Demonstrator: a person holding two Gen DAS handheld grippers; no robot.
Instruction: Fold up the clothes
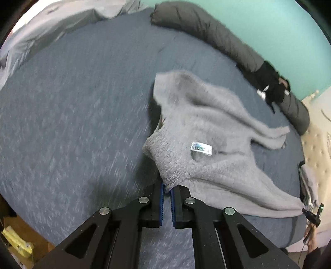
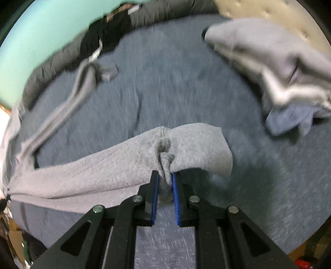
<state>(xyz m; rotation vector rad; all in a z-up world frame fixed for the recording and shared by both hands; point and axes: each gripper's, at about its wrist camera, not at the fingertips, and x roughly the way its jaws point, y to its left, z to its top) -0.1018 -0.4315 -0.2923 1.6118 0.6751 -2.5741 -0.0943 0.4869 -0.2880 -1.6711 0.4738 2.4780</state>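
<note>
A fuzzy grey sweater [image 1: 206,128] with a white label [image 1: 201,148] hangs stretched above the blue bed sheet [image 1: 72,103]. My left gripper [image 1: 167,187] is shut on the ribbed hem corner of the sweater. In the right wrist view the same grey sweater [image 2: 124,163] runs off to the left, and my right gripper [image 2: 165,178] is shut on a bunched fold of it between the blue pads. One sleeve [image 2: 82,82] trails across the sheet toward the far edge.
A dark grey bolster [image 1: 217,35] lies along the turquoise wall, with a black garment [image 1: 271,82] on it. A pile of grey and blue clothes [image 2: 279,72] sits at the right by the tufted headboard [image 2: 279,12]. A pale duvet [image 1: 51,27] is bunched at far left.
</note>
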